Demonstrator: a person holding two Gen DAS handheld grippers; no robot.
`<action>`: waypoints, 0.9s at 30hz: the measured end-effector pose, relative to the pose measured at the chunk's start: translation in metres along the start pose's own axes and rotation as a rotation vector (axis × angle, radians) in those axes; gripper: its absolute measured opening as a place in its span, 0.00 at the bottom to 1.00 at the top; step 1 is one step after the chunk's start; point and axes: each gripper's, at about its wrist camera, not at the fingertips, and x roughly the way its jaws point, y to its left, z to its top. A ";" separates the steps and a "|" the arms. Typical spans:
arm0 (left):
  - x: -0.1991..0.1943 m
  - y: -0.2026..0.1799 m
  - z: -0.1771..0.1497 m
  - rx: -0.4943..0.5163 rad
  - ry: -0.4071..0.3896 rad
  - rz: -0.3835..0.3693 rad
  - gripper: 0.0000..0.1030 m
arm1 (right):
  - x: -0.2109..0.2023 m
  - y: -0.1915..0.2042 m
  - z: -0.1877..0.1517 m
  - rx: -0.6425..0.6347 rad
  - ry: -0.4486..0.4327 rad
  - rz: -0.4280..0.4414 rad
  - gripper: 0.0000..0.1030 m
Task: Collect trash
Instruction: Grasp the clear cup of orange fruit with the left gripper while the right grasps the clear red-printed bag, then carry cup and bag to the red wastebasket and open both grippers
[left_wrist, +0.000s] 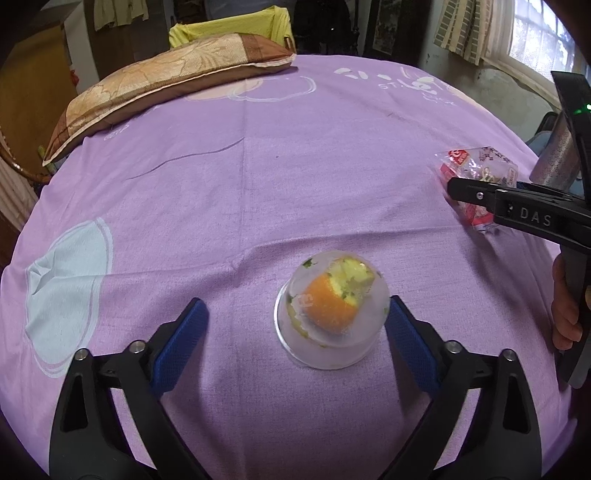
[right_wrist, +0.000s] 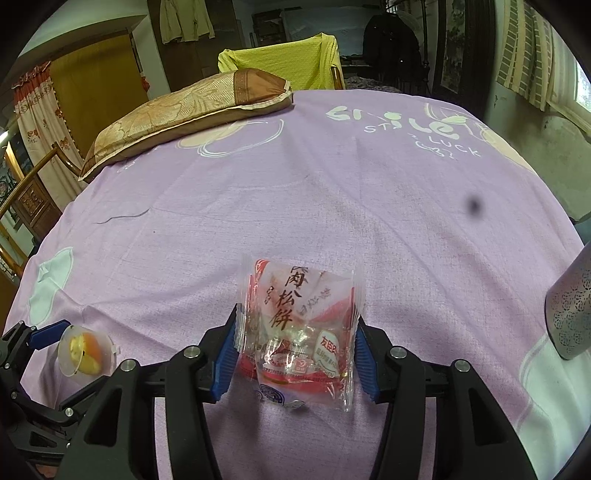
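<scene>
A: Starting with the left wrist view, what is seen between the fingers of the left claw (left_wrist: 295, 325)?

B: A clear plastic cup (left_wrist: 330, 310) is seen lying on its side on the purple bedsheet (left_wrist: 258, 177), its rim turned toward the camera and to the left, its base pointed away to the right. An orange peel with yellowish pith is held inside it. The blue pads (left_wrist: 181, 343) are spread wide, one on each side of the cup; the right pad lies just beside the cup wall, though contact cannot be told.

A: And further right in that view?

B: The right claw (left_wrist: 461, 192) is seen over a crumpled snack wrapper (left_wrist: 476, 177), clear with red print. A silvery patterned cylinder (left_wrist: 554, 155) is partly hidden behind it. A brown pillow (left_wrist: 159, 85) is laid at the far left of the bed.

A: What is shown by the right wrist view?

B: The wrapper (right_wrist: 299, 332) is framed between the blue pads (right_wrist: 225, 358) of the right claw (right_wrist: 295, 360), and both side edges are met by them, so it is held at a middling width. Red Chinese characters are printed on clear film, with a red band lower down. Its long axis is run away from the camera, the sealed top edge pointed at the pillow (right_wrist: 188, 110).

A: Is the cup seen there as well?

B: It is, at the lower left (right_wrist: 86, 350), beside the left claw's blue pad (right_wrist: 48, 334).
</scene>
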 end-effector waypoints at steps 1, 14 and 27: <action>-0.001 -0.002 0.000 0.008 -0.006 -0.006 0.80 | 0.000 0.000 0.000 0.000 0.000 0.000 0.53; -0.063 -0.006 0.001 0.002 -0.197 -0.155 0.55 | -0.073 0.000 -0.020 0.044 -0.195 -0.010 0.32; -0.135 -0.086 -0.030 0.102 -0.297 -0.308 0.55 | -0.226 -0.027 -0.109 0.124 -0.382 -0.074 0.32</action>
